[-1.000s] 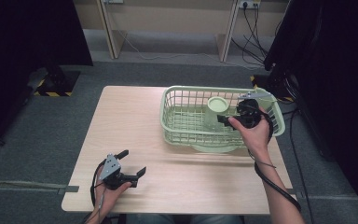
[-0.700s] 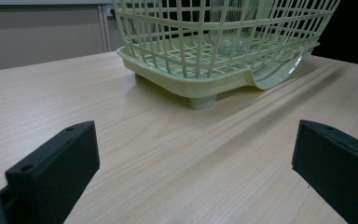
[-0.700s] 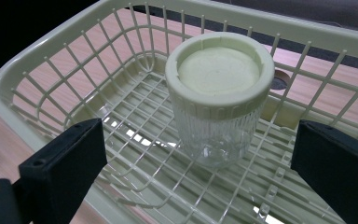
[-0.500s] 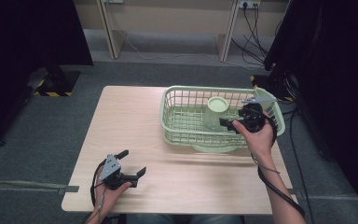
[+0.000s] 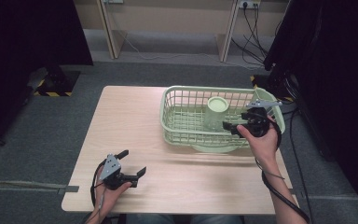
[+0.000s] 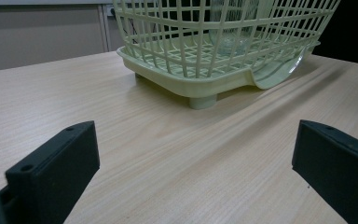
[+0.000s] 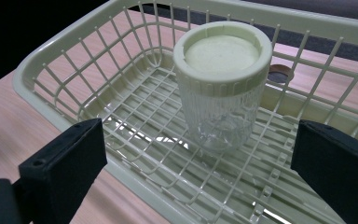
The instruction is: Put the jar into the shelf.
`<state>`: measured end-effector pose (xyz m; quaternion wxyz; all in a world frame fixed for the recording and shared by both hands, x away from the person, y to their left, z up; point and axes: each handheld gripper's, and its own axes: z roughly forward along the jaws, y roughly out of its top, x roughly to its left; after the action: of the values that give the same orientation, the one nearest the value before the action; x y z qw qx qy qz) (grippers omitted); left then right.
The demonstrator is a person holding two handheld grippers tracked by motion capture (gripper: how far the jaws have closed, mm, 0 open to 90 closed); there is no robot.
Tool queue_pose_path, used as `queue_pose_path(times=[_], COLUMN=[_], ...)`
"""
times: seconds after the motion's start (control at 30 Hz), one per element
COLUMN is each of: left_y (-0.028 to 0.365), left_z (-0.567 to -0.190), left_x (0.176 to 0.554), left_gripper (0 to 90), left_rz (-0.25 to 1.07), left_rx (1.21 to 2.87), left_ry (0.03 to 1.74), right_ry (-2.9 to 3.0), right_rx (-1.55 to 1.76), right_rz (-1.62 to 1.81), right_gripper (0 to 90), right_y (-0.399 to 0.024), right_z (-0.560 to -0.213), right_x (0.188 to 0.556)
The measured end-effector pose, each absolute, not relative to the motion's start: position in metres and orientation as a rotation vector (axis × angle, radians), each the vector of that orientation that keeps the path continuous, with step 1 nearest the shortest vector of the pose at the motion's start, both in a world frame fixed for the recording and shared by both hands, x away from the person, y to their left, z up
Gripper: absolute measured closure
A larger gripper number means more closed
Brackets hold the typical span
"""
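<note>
Currently:
- Tabletop [image 5: 135, 116]: light wood grain, with a pale green plastic dish basket [image 5: 177, 100] on its far right part.
- The basket has lattice walls and floor, and stands on short feet on a matching drip tray [image 6: 279, 74] that sticks out at the near side.
- Inside the basket: a clear ribbed glass jar [image 7: 221, 116], upright on the grid floor, with a pale green screw lid [image 7: 222, 52] on top. In the high view the jar [image 5: 216, 112] sits about mid-basket, nearer the far wall.
- Right tool [image 5: 233, 127]: held in the person's right hand [image 5: 261, 140] over the basket's near right corner, pointing in toward the jar.
- Right tool jaws are spread wide and empty. In the right gripper view the jar sits ahead of them and between their lines, not touching either.
- Left tool [image 5: 133, 163]: in the left hand [image 5: 107, 191] low over the near left part of the tabletop, well apart from the basket.
- Left tool jaws are also spread wide with nothing between them; the left gripper view shows bare wood under them and the basket [image 6: 223, 42] further ahead.
- A black cable [image 5: 279, 193] trails from the right tool down along the forearm.
- Floor around the tabletop is grey carpet [image 5: 37, 140]; cables run along it at the back.
</note>
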<state>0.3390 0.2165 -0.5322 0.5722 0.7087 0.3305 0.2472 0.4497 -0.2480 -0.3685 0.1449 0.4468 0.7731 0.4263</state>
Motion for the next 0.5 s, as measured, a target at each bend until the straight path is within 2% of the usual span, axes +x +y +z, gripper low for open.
queue_pose_path(times=[0.5], left_y=[0.216], left_z=[-0.532], left_x=[0.339], left_gripper=[0.3], left_rz=[0.582], left_rx=[1.662], left_ry=[0.776], right_ry=[2.221], right_rx=[1.275], right_rz=[1.233], right_gripper=[3.3], right_y=[-0.259], right_z=[-0.372], right_x=[0.433])
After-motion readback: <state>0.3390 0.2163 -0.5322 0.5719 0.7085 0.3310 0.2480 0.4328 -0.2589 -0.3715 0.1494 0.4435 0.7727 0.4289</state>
